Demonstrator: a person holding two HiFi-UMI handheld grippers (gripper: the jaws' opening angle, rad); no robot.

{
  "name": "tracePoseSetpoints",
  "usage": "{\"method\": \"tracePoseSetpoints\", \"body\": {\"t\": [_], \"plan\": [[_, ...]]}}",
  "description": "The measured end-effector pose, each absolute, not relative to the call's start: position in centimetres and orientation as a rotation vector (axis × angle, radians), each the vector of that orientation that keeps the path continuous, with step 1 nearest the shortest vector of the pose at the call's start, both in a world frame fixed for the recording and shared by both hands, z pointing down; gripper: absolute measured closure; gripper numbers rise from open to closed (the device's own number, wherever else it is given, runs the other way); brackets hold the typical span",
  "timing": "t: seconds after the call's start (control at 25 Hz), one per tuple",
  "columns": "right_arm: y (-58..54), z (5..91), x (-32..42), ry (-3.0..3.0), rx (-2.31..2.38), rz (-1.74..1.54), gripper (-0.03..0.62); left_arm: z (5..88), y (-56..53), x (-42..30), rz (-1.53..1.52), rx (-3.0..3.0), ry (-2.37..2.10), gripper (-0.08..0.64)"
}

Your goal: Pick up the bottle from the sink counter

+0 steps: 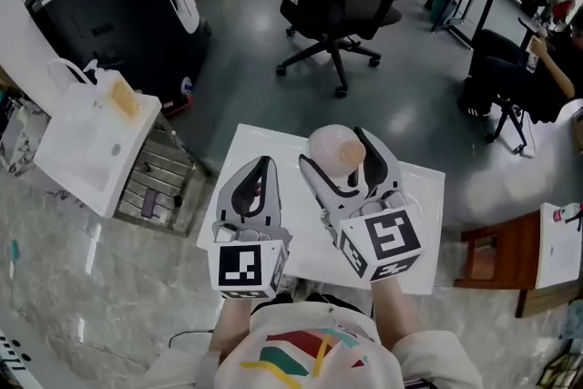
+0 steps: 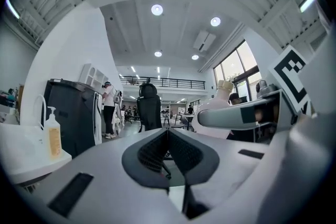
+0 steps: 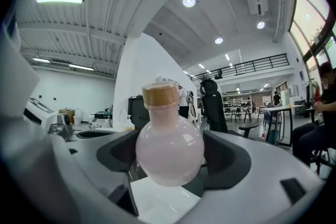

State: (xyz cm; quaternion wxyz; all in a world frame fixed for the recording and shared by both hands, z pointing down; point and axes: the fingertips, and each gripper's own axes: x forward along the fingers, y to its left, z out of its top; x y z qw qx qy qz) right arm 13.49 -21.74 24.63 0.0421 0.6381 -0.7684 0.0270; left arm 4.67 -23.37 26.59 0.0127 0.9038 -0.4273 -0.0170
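Head view is giving us a steep look down at a grey floor (image 1: 410, 105) that is filling most of the scene. A big black cabinet (image 1: 100, 5) is standing at the upper left, and a black office chair (image 1: 332, 0) is sitting on the floor beyond the white desk (image 1: 424, 223). At the far right a seated person (image 1: 547, 68) is leaning over something we cannot make out. A white bag (image 1: 91, 141) with handles is resting to the left of the desk, on a lower stone-patterned surface.

We are holding both tools over the desk, side by side. The left hand-held gripper (image 1: 264, 173) is pointing forward with its jaws pressed together, and the left gripper view is showing the dark pads meeting with nothing between them (image 2: 168, 131). In that same view a pump dispenser (image 2: 52, 136) is standing at the far left.

The right hand-held gripper (image 1: 335, 148) is clamping the bottle (image 1: 333, 147), one jaw on each side of its round belly. In the right gripper view the bottle (image 3: 169, 149) is sitting upright between the pads, a pale pink globe with a short neck and a tan stopper (image 3: 160, 94), hanging above the desk rather than standing on it.
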Motion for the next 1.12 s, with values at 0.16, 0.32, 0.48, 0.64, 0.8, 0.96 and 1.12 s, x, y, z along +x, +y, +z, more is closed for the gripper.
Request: {"method": "tracePoseSetpoints", "body": {"t": [0.16, 0.32, 0.48, 0.64, 0.8, 0.96, 1.12], "plan": [[-19.5, 24.2, 15.6, -2.253, 2.043, 0.022, 0.215, 26.0, -22.3, 7.7, -0.009, 2.889, -1.253, 0.541], [-16.8, 24.3, 16.6, -2.207, 2.101, -0.010, 0.215, 25.3, -20.5, 10.0, -0.045, 2.949, -1.157, 0.541], [-14.4, 24.4, 18.1, -2.127, 2.191, -0.065, 0.215, 25.6, -19.5, 11.7, -0.034, 2.984, -1.086, 0.541], [-12.4, 24.1, 19.2, -2.048, 2.272, -0.078, 0.215, 25.2, -18.6, 12.5, -0.061, 3.013, -1.027, 0.541], [-10.8, 24.4, 20.1, -1.983, 2.326, -0.085, 0.215, 25.0, -17.4, 13.4, -0.083, 3.041, -0.984, 0.541], [-9.7, 25.2, 20.8, -1.933, 2.355, -0.079, 0.215, 25.4, -16.4, 13.9, -0.075, 3.066, -0.952, 0.541], [-9.1, 26.1, 21.2, -1.920, 2.368, -0.040, 0.215, 25.6, -16.1, 14.1, -0.060, 3.077, -0.937, 0.541]]}}
